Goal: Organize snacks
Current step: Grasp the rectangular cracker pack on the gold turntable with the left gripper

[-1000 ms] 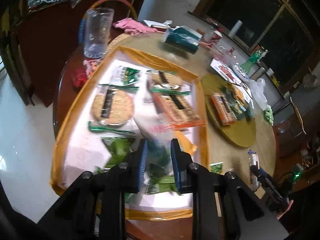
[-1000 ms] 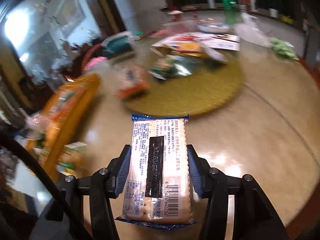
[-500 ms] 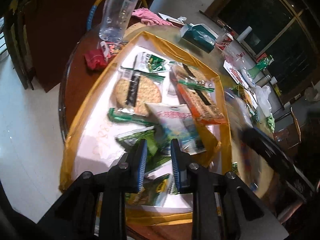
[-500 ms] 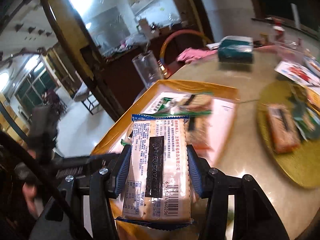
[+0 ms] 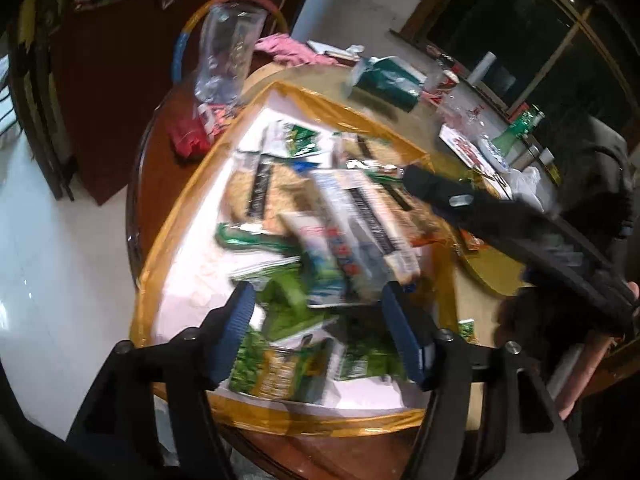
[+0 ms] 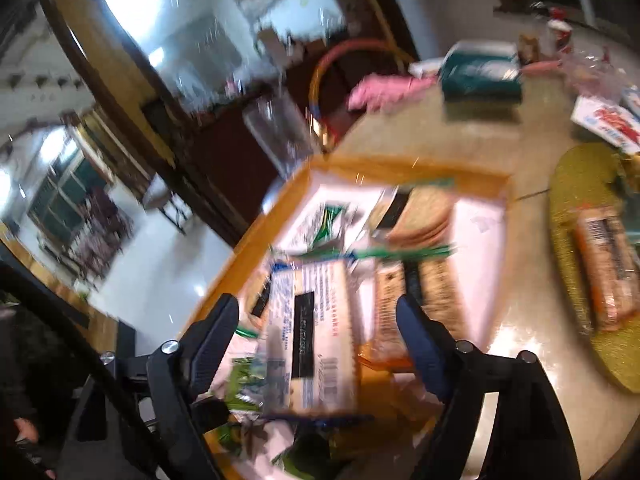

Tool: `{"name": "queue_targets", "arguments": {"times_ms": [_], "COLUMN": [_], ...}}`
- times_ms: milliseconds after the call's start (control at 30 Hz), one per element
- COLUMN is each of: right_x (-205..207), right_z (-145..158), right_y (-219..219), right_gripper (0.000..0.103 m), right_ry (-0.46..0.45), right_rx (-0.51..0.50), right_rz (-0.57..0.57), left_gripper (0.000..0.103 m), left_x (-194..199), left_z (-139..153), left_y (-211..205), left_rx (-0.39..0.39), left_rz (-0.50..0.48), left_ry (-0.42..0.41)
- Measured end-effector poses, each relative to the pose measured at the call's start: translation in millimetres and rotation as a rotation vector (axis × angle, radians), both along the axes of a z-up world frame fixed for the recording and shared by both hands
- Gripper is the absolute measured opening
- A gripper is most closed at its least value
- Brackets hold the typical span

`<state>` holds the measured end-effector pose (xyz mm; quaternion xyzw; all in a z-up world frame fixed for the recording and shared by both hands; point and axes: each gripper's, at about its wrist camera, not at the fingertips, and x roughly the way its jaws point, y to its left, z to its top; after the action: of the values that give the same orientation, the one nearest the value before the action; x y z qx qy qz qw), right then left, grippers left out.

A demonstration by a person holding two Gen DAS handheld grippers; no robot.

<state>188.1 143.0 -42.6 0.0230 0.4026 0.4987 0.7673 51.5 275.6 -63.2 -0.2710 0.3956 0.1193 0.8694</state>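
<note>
A tray (image 5: 160, 264) with an orange rim and white floor holds several snack packets: round crackers, long biscuit packs, green bags (image 5: 288, 300). My left gripper (image 5: 320, 332) hangs over the tray's near end, its jaws opening, with nothing gripped and the green bags below it. My right gripper (image 6: 318, 310) is over the same tray (image 6: 400, 168), jaws opening. A white and blue cracker packet (image 6: 312, 344) lies blurred between its fingers, clear of both pads. From the left wrist view the right gripper (image 5: 424, 184) reaches in from the right above that packet (image 5: 360, 216).
A clear tumbler (image 5: 228, 60) stands past the tray's far corner, with a teal tissue pack (image 5: 386, 80) and pink cloth (image 6: 384, 90) behind. A round gold mat (image 6: 576, 184) with more snacks lies right of the tray. The table edge runs close in front.
Both grippers went from shut to open. The right one swung from the gold mat to over the tray with the cracker packet, then let it go. The left one released its green packet.
</note>
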Motion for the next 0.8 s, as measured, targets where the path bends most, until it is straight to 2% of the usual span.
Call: {"name": "queue_targets", "arguments": {"times_ms": [100,167,300,367,467,567,733,800], "right_x": [3.8,9.5,24.3,29.8,32.7,33.6,26.8,23.4], "right_z": [12.5,12.1,-10.2,-26.6,-53.1,-73.3,-82.7,-84.5], "right_y": [-53.4,-87.3,-163.9,-200.9,-247.9,-283.5,-316.7,-320.9], "right_gripper": [0.081,0.081,0.081,0.081,0.081,0.077,0.075,0.075], "right_ry": [-0.001,-0.008,0.023,0.044,0.054,0.068,-0.003,-0.043], "right_rx": [0.077,0.09,0.08,0.045,-0.066,-0.155,-0.242,-0.257], "right_rz": [-0.064,-0.115,-0.251,-0.341,-0.493,-0.584,-0.69,-0.712], "left_gripper": [0.07,0.075,0.077,0.079,0.08,0.08,0.08,0.08], "left_x": [5.9,12.1,40.4,58.2,85.1,117.9,166.3,187.0], "left_z": [11.3,17.0,24.6,23.8,17.3,7.5,-5.4,-11.4], "left_y": [-20.0,-34.4,-76.3,-98.6,-127.7,-154.0,-180.8,-180.8], "left_rx": [0.023,0.029,0.039,0.041,0.044,0.052,0.183,0.198], "left_rz": [-0.039,-0.072,-0.169,-0.221,-0.28,-0.312,-0.329,-0.318], "left_ry": [-0.014,-0.023,-0.009,0.008,0.044,0.089,0.156,0.182]}}
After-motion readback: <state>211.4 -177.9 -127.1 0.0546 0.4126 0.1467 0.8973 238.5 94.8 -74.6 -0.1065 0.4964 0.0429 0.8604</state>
